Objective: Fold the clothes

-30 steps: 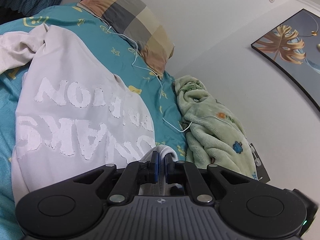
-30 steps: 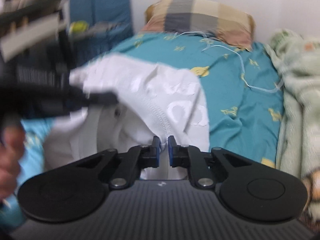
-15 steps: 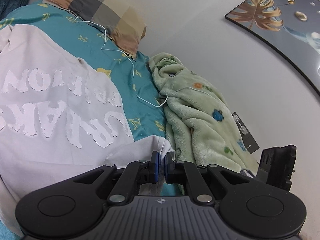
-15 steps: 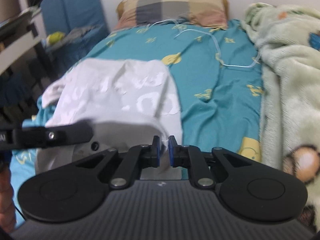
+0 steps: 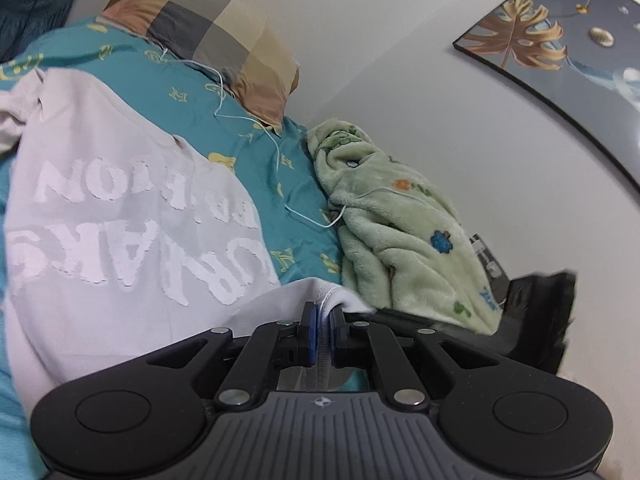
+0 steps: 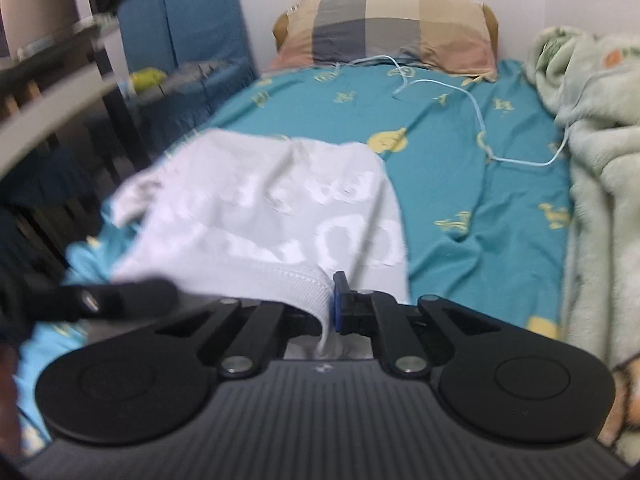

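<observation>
Teal bed (image 6: 460, 184), frame centre: left gripper (image 5: 323, 328) and right gripper (image 6: 330, 304) each pinch the white sweatshirt (image 5: 120, 208) hem, mid-fold; next, carry it toward the collar evenly.

The shirt (image 5: 120, 208) is soft matt cloth, pale, with raised fuzzy white lettering – its ribbed knit hem shows in the right wrist view. The bed sheet (image 6: 460, 168) is thin smooth cotton-like cloth, lightly creased. The blanket (image 5: 404, 240) is thick fleece, plush and nubbly. The pillow (image 5: 216, 36) has a flat woven checked cover. Both grippers are matt black plastic with bright metal pins and ridged grey bodies; the jaws carry blue rubbery-looking pads (image 5: 310, 334). The picture (image 5: 560, 52) looks smooth.
</observation>
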`<state>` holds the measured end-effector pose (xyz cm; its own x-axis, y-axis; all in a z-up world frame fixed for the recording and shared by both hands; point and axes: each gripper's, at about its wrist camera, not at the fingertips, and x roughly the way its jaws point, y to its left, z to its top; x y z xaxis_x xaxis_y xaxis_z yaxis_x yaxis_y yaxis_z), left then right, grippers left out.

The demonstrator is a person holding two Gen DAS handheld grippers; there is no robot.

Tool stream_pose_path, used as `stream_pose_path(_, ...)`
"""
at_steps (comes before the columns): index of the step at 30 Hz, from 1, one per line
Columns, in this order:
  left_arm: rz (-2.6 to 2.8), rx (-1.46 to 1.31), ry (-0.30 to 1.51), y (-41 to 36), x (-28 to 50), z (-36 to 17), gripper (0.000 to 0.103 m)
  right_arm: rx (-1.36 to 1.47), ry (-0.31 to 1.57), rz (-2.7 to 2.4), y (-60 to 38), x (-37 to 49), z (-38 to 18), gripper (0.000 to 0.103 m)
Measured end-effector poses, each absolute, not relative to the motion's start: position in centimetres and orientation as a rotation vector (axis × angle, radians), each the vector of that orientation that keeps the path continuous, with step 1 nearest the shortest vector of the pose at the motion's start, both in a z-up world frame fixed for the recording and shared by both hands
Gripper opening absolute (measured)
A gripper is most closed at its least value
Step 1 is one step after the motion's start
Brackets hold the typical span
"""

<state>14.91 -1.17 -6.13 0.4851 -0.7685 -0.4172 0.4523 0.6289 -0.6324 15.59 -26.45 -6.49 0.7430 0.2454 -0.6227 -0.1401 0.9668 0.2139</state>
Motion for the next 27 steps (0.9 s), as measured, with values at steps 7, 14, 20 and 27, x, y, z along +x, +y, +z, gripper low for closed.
stream_pose_path(7, -0.674, -0.212, 0.655, -3.1, 10.1, -4.1, 0.056, 0.362, 0.657, 0.316, -28.3, 13.8, -3.8, 0.007)
stream_pose_path(14, -0.434, -0.151, 0.59, -7.3, 5.5, -4.1, 0.072, 0.406, 0.625, 0.329, -29.9, 12.2, -2.5, 0.007)
stream_pose_path(20, -0.253, -0.122, 0.531, -11.6, 3.2, -5.5, 0.077, 0.436, 0.601, 0.328, -31.3, 10.9, -1.7, 0.007)
stream_pose_path(27, -0.044, -0.294, 0.542, -12.9, 3.8, -6.5, 0.082, 0.472, 0.59, 0.334, -32.4, 10.3, -1.7, 0.007)
